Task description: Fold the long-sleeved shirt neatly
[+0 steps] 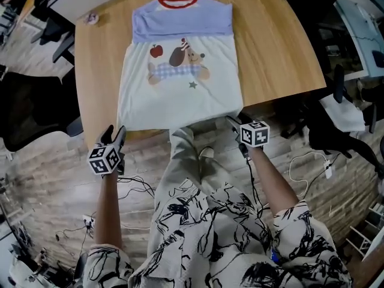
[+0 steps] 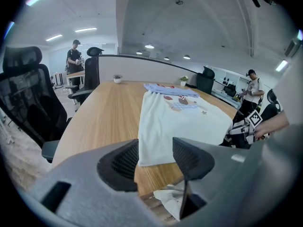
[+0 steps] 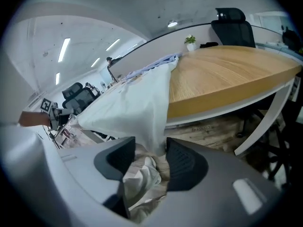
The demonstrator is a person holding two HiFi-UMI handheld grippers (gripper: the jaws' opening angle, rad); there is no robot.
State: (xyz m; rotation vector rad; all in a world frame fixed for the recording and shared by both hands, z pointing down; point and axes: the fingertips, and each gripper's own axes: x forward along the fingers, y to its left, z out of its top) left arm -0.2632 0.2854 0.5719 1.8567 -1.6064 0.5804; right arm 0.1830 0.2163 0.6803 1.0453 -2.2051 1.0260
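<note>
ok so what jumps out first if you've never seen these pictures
First the pale shirt with its cartoon dog print, spread flat on the wooden table with its hem at the near edge. Next, the left gripper and right gripper, one at each hem corner, both with jaws apart. The right one has the corner of the cloth between its jaws.

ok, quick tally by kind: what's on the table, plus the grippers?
shirt: 1
potted plants: 2, the other to its right in the left gripper view
grippers: 2, left gripper and right gripper
total: 5
</note>
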